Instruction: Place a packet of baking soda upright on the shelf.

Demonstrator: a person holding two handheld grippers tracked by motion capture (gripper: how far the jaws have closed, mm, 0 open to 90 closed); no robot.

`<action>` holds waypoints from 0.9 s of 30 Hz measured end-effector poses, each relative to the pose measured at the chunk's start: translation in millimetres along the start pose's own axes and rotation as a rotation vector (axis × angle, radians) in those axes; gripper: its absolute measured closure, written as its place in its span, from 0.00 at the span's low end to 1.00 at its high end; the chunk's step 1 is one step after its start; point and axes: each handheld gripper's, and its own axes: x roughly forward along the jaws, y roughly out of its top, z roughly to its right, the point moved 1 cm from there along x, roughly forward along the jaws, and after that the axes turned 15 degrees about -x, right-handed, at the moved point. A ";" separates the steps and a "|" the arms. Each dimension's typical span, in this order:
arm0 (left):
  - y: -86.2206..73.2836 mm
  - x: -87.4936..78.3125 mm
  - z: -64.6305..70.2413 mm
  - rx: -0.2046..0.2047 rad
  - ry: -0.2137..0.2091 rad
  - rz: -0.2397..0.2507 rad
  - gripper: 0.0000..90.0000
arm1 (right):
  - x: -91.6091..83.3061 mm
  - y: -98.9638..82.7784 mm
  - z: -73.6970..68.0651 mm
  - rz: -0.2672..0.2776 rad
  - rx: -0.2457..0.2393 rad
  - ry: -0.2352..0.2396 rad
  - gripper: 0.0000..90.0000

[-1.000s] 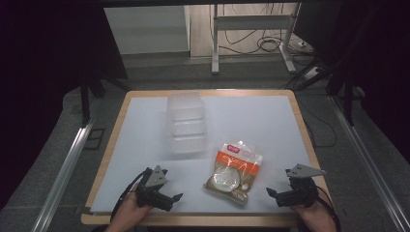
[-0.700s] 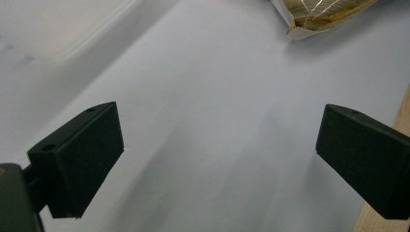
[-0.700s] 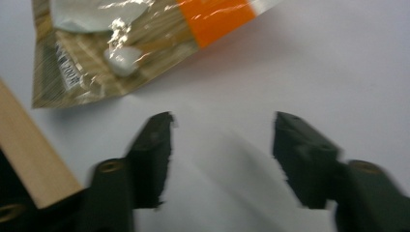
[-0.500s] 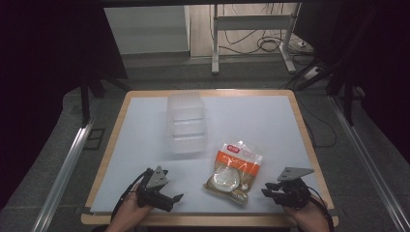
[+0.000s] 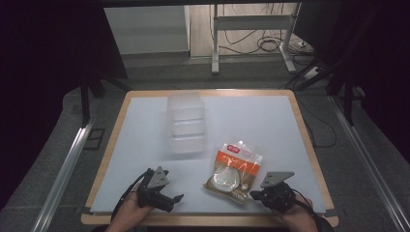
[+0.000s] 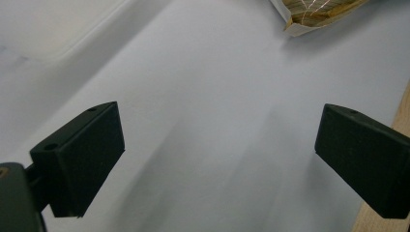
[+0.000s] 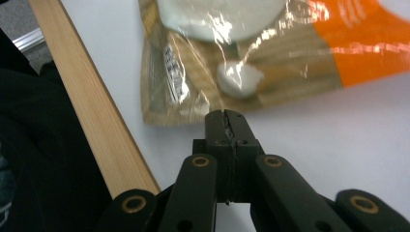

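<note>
Take the packet (image 5: 233, 169) as your landmark: it lies flat on the white surface (image 5: 270, 121), a clear bag with an orange band at its far end and a round white item showing through the film.

Your right tongs (image 5: 255, 195) sit just beside the packet's near right corner. In the right gripper view the right tongs' jaws are pressed together with nothing between them — they have just been closing — and their tip points at the packet's brown lower edge (image 7: 203, 101), very near it; whether the tip touches the film, you cannot tell from here.

Your left tongs (image 5: 175, 198) rest on the other side of the packet, well apart from it, low over the white surface. Their jaws stand wide apart in the left gripper view, with bare surface between them, and a corner of the packet (image 6: 314, 12) shows far ahead at the top.

Beyond the packet, toward the far edge, stands a clear plastic container (image 5: 186, 123) — apart from the packet, a little to its left. The wooden rim (image 5: 309, 145) of the surface runs close along the packet's right side.
</note>
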 end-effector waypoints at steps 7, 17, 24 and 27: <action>0.1 0.4 0.5 0.001 0.000 -0.001 0.04 | 12.4 7.9 -0.4 0.001 -0.008 0.011 0.98; 0.1 1.4 0.5 0.002 0.001 -0.005 0.04 | 20.1 15.3 -3.7 0.036 0.000 0.044 0.98; 0.3 2.1 0.3 0.001 0.001 -0.007 0.04 | 24.9 17.3 -3.6 0.064 0.027 0.069 0.98; 0.4 2.7 0.4 0.001 0.003 -0.008 0.04 | 30.1 21.4 -6.3 0.077 0.024 0.094 0.98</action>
